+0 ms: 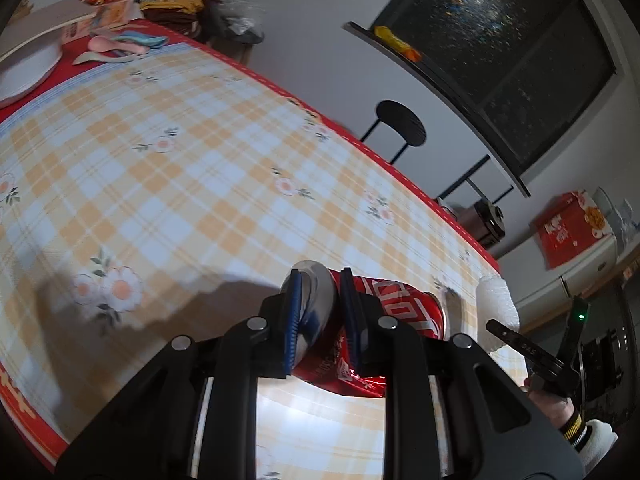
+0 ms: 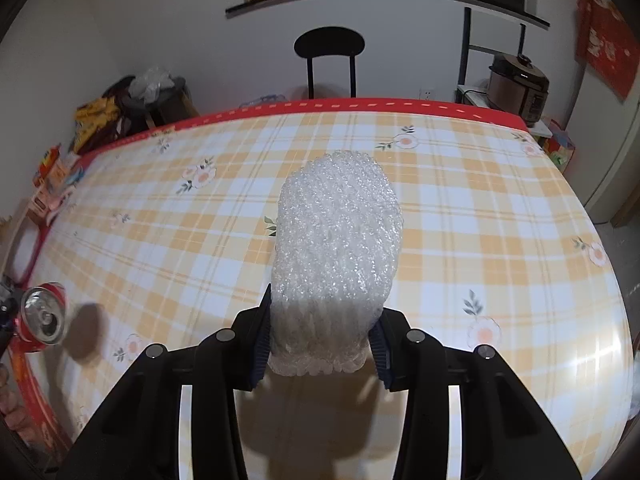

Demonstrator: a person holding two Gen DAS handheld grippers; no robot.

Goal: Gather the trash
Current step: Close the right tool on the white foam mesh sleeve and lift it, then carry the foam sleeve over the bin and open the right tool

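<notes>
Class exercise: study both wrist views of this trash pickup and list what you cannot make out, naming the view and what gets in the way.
- Left wrist view: the red can's lettering, partly covered by the left hand-held gripper.
- Right wrist view: the bubble wrap's underside, hidden behind its own bulk and the right hand-held gripper.
- Left wrist view: items piled at the table's far corner, too small and distorted to identify.
- Both views: any trash bin; none appears.

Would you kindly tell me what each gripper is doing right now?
Left gripper: shut on the red can.
Right gripper: shut on the roll of bubble wrap.
</notes>
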